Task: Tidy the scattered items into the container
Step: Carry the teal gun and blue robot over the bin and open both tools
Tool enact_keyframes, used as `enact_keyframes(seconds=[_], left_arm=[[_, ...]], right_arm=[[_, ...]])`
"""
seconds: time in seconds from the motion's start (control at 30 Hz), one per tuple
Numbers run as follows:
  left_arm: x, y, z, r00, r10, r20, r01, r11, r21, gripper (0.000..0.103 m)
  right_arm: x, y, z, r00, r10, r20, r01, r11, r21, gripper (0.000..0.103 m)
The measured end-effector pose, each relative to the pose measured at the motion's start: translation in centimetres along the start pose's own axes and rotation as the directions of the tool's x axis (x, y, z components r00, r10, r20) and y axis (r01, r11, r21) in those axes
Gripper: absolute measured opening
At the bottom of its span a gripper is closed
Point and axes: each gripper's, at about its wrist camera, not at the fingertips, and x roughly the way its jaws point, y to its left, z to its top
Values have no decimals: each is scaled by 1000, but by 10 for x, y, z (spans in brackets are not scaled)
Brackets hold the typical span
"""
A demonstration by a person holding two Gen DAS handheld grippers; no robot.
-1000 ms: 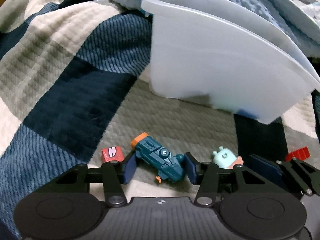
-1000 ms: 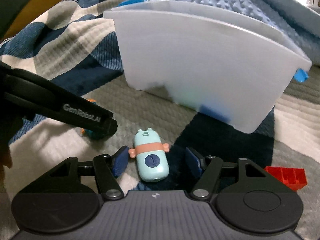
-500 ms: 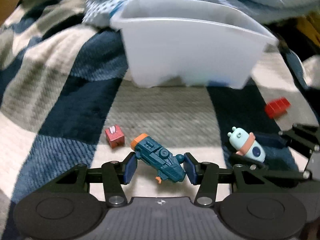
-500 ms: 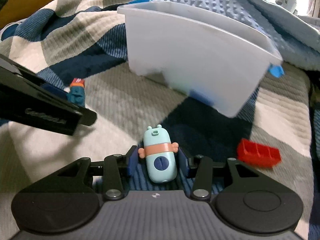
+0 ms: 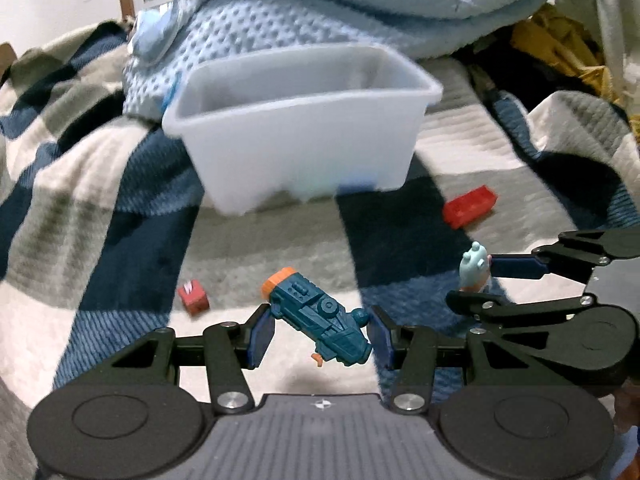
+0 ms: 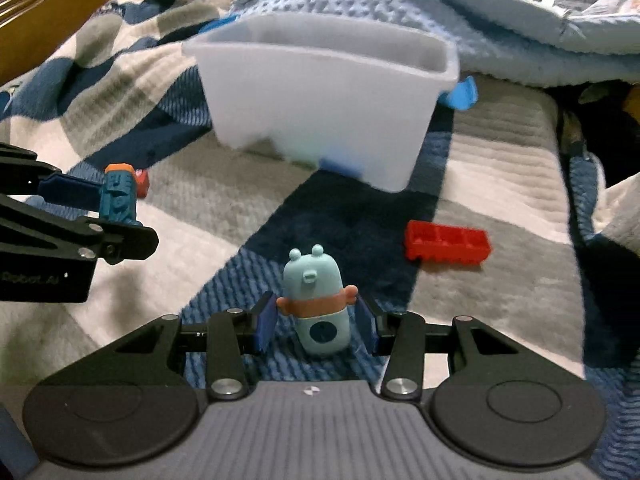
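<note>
Toys sit clamped in both grippers, lifted clear of the blue, grey and cream checked blanket: the left gripper pinches a teal plastic toy blaster with an orange muzzle, the right gripper squeezes a pale blue, rounded animal figure with a salmon band. White translucent plastic bin stands ahead on the blanket. Near it lie a red building brick and a small red cube
</note>
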Motion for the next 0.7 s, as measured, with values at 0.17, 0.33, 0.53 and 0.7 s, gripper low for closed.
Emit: enact_keyframes(seconds=[0.17, 0.33, 0.53, 0.7], left_arm=[[-17, 2, 20, 999, -11, 52, 11, 1000, -4, 55], [-26, 8, 45, 995, -10, 95, 11, 1000, -12, 55], [-27, 17, 67, 992, 5, 130, -3, 1000, -12, 55], [-23, 31, 93, 988, 19, 153, -17, 1000, -19, 55]], right_arm=[[-15, -1, 14, 999, -19, 43, 19, 1000, -2, 47], [-25, 2, 30, 995, -27, 97, 29, 999, -17, 47], [-28, 1, 51, 990, -25, 139, 28, 999, -24, 47], [-24, -3, 73, 985, -27, 170, 31, 999, -20, 47]])
